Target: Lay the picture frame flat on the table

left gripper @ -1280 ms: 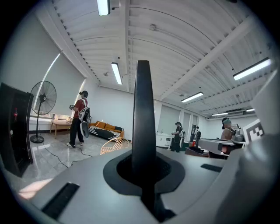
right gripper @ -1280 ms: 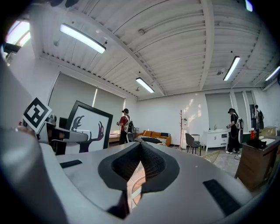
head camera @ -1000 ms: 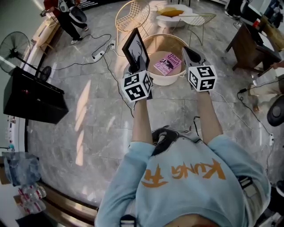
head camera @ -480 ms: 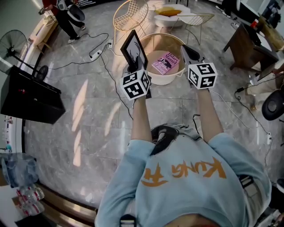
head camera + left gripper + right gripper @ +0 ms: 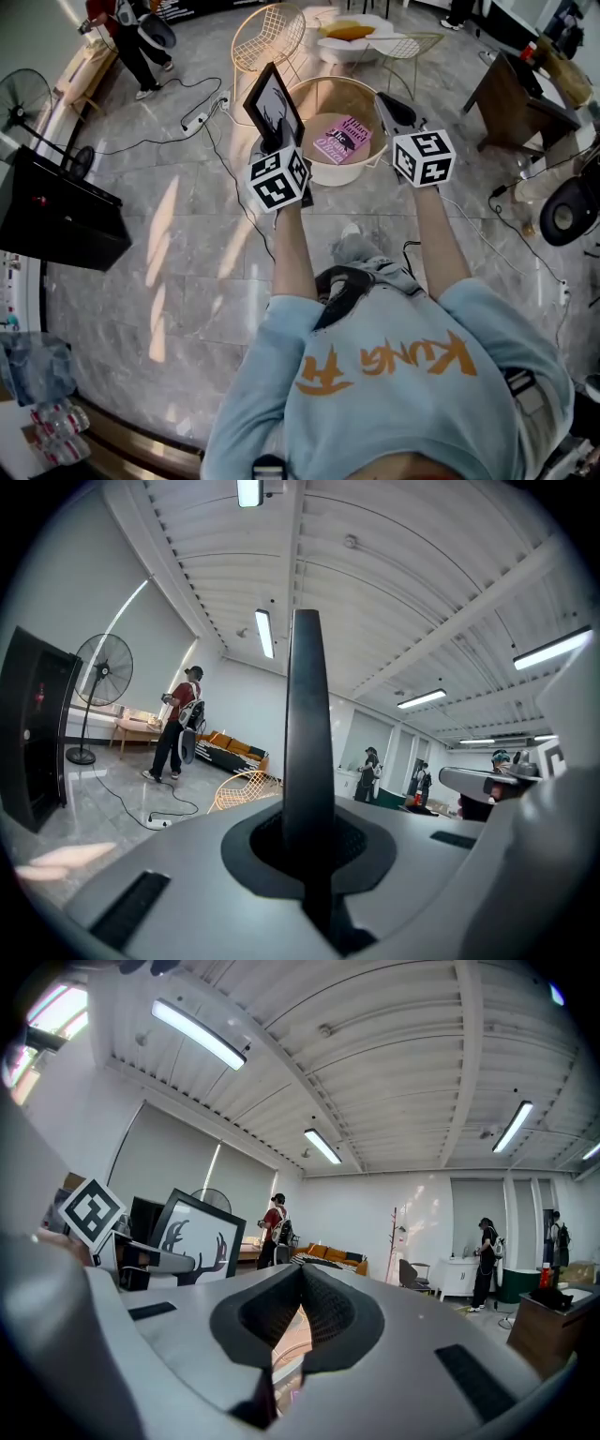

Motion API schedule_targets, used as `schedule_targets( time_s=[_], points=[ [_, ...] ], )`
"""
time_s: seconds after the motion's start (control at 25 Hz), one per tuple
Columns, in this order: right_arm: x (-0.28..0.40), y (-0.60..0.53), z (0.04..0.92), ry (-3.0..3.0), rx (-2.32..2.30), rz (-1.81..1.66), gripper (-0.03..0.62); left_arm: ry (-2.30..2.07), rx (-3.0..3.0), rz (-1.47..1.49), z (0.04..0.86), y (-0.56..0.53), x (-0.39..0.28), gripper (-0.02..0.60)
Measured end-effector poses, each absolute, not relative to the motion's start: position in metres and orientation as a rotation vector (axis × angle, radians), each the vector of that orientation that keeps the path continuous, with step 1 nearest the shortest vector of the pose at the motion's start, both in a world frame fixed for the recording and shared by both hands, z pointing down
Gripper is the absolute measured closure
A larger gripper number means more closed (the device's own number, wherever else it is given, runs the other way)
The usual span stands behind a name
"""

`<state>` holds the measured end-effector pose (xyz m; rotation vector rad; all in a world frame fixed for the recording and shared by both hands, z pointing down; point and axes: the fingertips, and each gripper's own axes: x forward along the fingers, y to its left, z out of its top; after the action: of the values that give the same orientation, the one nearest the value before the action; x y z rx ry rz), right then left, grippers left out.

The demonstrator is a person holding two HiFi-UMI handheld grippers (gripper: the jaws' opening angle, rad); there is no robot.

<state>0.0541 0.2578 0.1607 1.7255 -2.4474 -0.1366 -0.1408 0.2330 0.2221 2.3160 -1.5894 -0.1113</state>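
Observation:
In the head view my left gripper (image 5: 275,142) is shut on the lower edge of a black picture frame (image 5: 272,101) with a deer-antler print, holding it upright in the air near the left rim of the round beige table (image 5: 323,94). A pink book (image 5: 341,139) lies on that table. The left gripper view shows the frame (image 5: 307,724) edge-on, clamped between the pads of my left gripper (image 5: 309,844). My right gripper (image 5: 387,106) hovers over the table's right rim, shut and empty. From the right gripper (image 5: 300,1277) view, the frame (image 5: 197,1237) stands to the left.
Two wire chairs (image 5: 267,36) (image 5: 412,43) and a small white table (image 5: 361,28) stand behind the round table. A power strip (image 5: 197,120) with cables lies on the floor at left, near a black box (image 5: 56,202) and fan (image 5: 28,103). A dark desk (image 5: 525,89) is at right.
The person has stepped towards the round table, and a shoe now shows below the arms. Both grippers and the frame sit slightly higher and further left in the head view; the grip is unchanged.

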Motion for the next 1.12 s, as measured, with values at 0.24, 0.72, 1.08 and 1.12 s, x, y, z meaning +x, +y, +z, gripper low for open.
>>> schedule_targets(
  time_s=[0.24,0.72,1.08,1.12],
  points=[
    [0.054,0.241,0.164,-2.468,1.73,-0.114,0.597,-1.612,2.31,-0.073,0.229,0.222,-0.146,0.555],
    [0.035,0.181,0.189,-2.497,1.66,-0.056,0.597,-1.653,2.239,-0.029,0.253,0.173,-0.166,0.555],
    [0.083,0.128,0.2,-2.462,1.758,0.023,0.597,-1.608,2.256,0.033,0.267,0.126,-0.136,0.555],
    [0.087,0.121,0.202,-2.464,1.761,0.036,0.597,-1.615,2.248,0.038,0.269,0.121,-0.135,0.555]
  ],
)
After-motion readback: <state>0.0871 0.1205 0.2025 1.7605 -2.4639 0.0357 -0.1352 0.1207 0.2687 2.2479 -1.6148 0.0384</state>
